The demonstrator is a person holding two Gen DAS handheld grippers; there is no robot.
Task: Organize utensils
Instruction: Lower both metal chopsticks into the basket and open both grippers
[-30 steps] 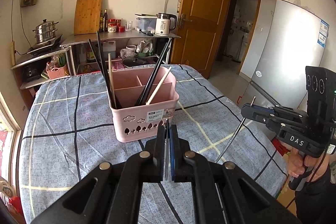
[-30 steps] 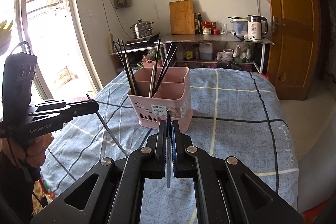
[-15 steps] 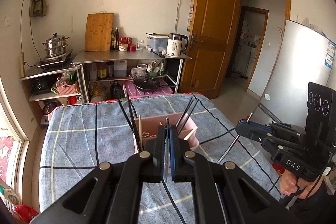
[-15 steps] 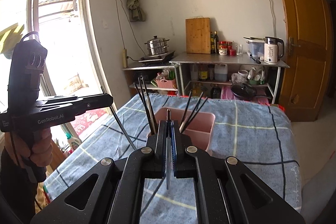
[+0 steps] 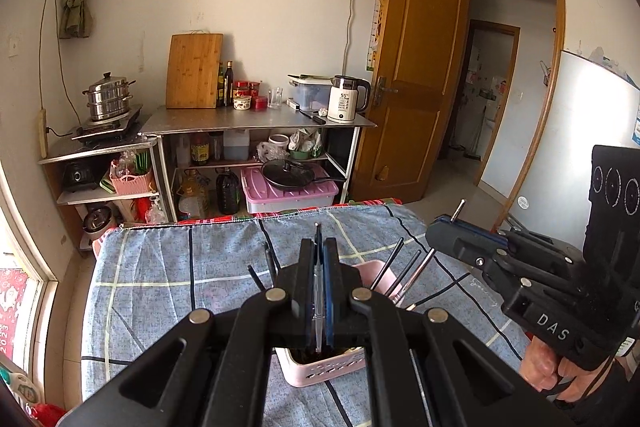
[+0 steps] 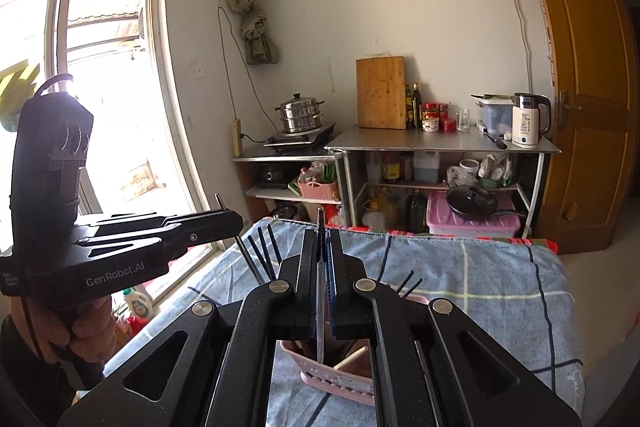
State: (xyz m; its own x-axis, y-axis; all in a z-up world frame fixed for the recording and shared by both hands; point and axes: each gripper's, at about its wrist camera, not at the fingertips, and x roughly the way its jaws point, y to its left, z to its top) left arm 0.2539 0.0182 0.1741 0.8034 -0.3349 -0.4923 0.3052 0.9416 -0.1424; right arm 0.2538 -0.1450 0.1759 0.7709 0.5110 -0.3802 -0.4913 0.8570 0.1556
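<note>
A pink utensil basket stands on the checked tablecloth, partly hidden under my grippers; it also shows in the right wrist view. Several dark chopsticks and a pale wooden one stand in it. My left gripper is shut on a thin metal chopstick held upright over the basket. My right gripper is shut on another metal chopstick, its lower end at the basket's rim. Each gripper shows in the other's view, the right and the left.
The table has a blue checked cloth. Behind it stands a steel shelf unit with a cutting board, bottles, a kettle and a steamer pot. A wooden door is at right, a window at left.
Both grippers have risen and come in over the basket, each still holding its chopstick. The basket has dropped from the middle of both views to beneath the fingers.
</note>
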